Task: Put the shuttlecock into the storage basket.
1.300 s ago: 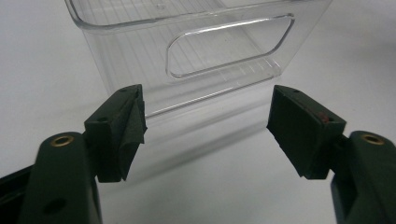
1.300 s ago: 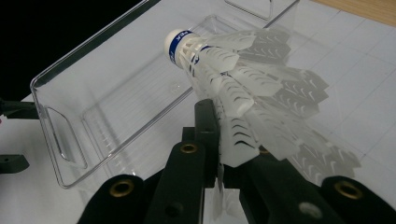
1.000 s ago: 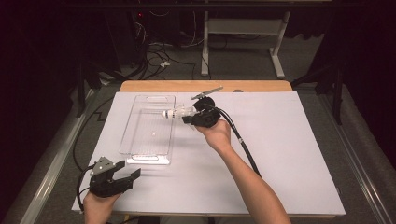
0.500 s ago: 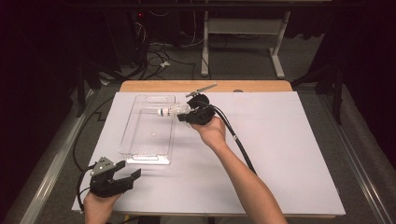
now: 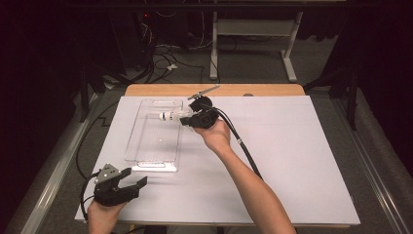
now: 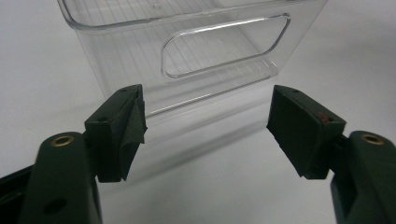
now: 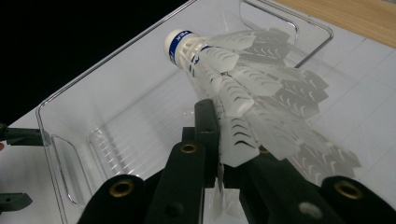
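Note:
A white feathered shuttlecock (image 5: 171, 115) with a blue band at its cork is clamped by its skirt in my right gripper (image 5: 189, 119), which is shut on it. Its cork points left over the far end of a clear plastic bin (image 5: 146, 162). In the right gripper view the shuttlecock (image 7: 233, 70) rises from the jaws of the right gripper (image 7: 224, 140), with the bin (image 7: 116, 107) below it. My left gripper (image 5: 136, 179) stands open near the table's front left corner. In the left gripper view it (image 6: 205, 126) faces the bin's near end wall (image 6: 196, 51), with nothing between its jaws.
A white sheet (image 5: 302, 161) covers the table, and a strip of bare wood (image 5: 272, 90) shows along the far edge. A thin grey metal piece (image 5: 204, 90) lies there behind the right hand. The right gripper's cable (image 5: 246, 151) trails back across the sheet.
My right hand has shifted slightly left with the shuttlecock, bringing its cork further over the bin. The left gripper has stayed put.

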The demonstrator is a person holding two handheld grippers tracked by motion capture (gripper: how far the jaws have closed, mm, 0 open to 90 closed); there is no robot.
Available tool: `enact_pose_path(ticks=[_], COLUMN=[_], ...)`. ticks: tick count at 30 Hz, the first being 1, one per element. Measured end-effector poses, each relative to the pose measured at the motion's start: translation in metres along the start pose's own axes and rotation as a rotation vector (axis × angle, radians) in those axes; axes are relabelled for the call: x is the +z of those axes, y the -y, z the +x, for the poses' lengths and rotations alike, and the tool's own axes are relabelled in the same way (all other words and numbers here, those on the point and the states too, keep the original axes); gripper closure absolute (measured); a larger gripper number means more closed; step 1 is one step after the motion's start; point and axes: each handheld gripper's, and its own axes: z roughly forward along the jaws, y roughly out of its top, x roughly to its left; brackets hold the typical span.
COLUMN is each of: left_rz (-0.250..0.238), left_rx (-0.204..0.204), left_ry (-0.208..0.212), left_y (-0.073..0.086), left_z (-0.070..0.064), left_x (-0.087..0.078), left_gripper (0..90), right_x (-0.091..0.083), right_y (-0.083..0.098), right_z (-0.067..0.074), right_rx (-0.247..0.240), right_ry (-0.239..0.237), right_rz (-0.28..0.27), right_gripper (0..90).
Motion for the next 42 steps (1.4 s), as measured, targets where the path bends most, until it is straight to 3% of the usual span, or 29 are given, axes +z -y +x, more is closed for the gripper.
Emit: enact_pose_path(ticks=[42], left_rz=[-0.004], left_rx=[-0.006], left_ry=[0.01], left_y=[0.0], left_z=[0.001], left_x=[0.0], left_gripper=[28.9], right_x=[0.031], right_y=[-0.019], right_z=[0.007], right_rx=[-0.012], right_ry=[0.002], right_rz=[0.031], right_gripper=[89.2])
